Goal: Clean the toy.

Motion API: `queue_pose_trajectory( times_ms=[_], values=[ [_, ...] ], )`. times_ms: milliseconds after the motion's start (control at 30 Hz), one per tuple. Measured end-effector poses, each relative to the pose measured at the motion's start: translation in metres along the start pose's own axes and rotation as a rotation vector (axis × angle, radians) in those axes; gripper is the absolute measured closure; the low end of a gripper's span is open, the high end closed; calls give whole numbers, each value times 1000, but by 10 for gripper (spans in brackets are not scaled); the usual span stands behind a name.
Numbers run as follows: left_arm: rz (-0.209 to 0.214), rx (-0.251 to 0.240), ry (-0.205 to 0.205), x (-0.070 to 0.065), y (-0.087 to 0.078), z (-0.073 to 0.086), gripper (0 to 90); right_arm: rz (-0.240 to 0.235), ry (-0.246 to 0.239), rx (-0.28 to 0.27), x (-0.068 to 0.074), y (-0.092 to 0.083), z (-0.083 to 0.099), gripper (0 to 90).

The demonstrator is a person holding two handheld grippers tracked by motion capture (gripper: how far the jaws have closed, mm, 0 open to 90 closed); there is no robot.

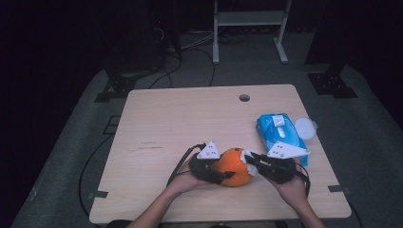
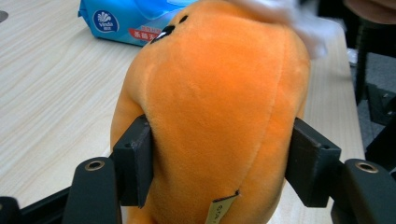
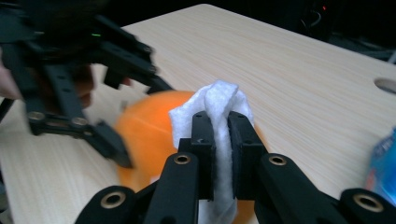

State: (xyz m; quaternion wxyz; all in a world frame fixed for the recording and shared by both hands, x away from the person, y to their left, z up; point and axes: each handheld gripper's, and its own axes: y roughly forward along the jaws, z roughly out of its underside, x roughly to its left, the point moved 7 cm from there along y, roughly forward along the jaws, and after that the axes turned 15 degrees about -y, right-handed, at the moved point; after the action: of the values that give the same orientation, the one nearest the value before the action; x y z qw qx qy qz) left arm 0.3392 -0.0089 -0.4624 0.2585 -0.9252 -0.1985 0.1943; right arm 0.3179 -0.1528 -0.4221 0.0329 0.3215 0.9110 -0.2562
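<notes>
An orange plush toy (image 1: 232,167) sits near the front edge of the light wooden table (image 1: 180,118). My left gripper (image 1: 219,171) is shut on it; in the left gripper view both pads (image 2: 135,163) press into the sides of the plush toy (image 2: 219,93). Small black face marks show near its top. My right gripper (image 3: 222,140) is shut on a folded white wipe (image 3: 217,100), held against the far side of the toy (image 3: 144,126). In the high view the right gripper (image 1: 251,159) meets the toy from the right, with the wipe (image 1: 246,155) at its tip.
A blue pack of wet wipes (image 1: 279,134) lies right of the toy, with a white round lid (image 1: 304,128) beside it at the table's right edge. A cable hole (image 1: 244,98) is near the far edge. Cables and a white frame (image 1: 249,19) stand on the floor beyond.
</notes>
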Motion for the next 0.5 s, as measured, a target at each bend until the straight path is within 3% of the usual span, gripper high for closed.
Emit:
queue_pose_trajectory(
  times_ms=[133, 200, 333, 500],
  values=[
    [-10, 4, 4, 0, 1, 1, 319, -29, -63, -7, 18, 4, -11, 813],
    [-12, -5, 17, 1, 2, 2, 268, -14, -90, 13, 21, 6, -10, 812],
    [15, -43, 32, 1, 7, 2, 142, 10, -75, 35, 9, 7, 0, 812],
    [1, -79, 94, -3, 12, 2, 140, 32, -30, 47, -6, 3, 12, 810]
  ],
)
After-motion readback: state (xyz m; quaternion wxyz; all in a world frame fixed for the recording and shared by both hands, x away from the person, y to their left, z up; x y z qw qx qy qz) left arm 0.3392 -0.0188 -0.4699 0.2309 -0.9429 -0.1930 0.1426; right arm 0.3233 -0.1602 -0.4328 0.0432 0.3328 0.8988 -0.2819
